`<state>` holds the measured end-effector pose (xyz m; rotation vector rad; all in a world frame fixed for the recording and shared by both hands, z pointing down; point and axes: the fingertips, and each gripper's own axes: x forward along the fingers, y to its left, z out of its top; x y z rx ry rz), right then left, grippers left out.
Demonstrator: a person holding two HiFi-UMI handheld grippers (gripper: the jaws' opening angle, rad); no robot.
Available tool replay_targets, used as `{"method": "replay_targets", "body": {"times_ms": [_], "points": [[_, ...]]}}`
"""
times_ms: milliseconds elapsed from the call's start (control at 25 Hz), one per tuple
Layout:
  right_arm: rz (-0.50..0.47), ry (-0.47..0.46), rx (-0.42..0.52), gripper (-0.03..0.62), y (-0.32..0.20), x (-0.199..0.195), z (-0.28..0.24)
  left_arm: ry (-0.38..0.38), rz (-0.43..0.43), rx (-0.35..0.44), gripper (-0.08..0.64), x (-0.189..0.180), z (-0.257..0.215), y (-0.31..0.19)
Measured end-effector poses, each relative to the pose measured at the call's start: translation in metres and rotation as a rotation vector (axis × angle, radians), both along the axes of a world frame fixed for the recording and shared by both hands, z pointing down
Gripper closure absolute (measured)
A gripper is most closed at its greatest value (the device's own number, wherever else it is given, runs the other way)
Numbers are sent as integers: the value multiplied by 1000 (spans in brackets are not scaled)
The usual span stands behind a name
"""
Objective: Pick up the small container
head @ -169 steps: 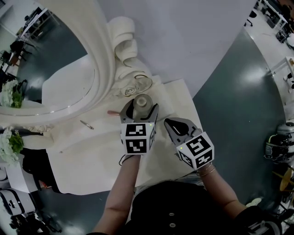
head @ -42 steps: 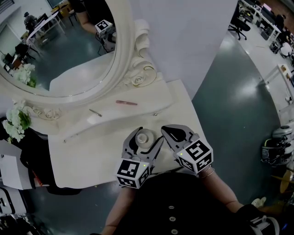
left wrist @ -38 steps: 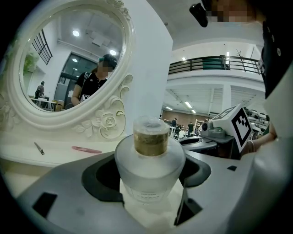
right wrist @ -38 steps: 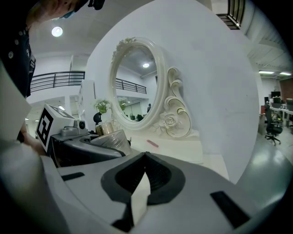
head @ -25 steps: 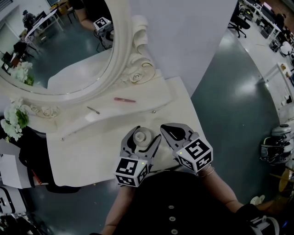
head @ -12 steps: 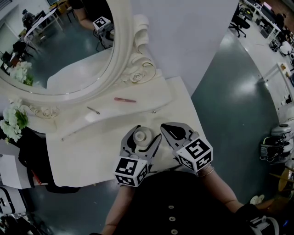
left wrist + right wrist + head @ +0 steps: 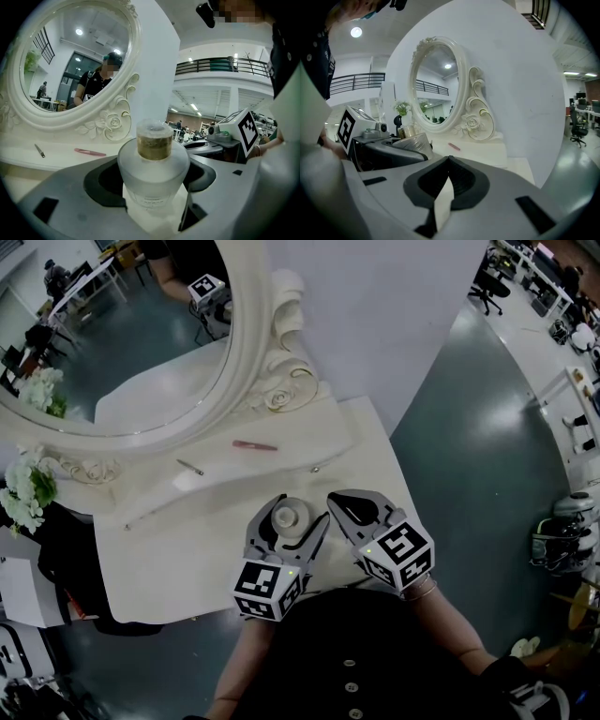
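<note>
White dressing table (image 7: 178, 559) lies under the left gripper (image 7: 289, 523), whose jaws clamp the small container (image 7: 153, 161); best raise it straight, upright, grip steady, clear of the closed, empty right gripper (image 7: 449, 161) alongside.

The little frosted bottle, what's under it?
The frosted bottle sits clamped in the left gripper. Below it, only a cream strip of the dressing table shows between the jaws. Its base is covered, so whether it touches the table cannot be seen.
</note>
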<state>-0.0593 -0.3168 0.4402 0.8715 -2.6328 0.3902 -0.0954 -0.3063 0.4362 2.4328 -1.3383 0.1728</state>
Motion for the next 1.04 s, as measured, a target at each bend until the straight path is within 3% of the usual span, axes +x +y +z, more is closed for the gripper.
{"method": "replay_targets", "body": {"times_ms": [1040], "points": [[4, 16, 0, 589, -7, -3, 2, 12, 20, -4, 242, 0, 1, -3]]}}
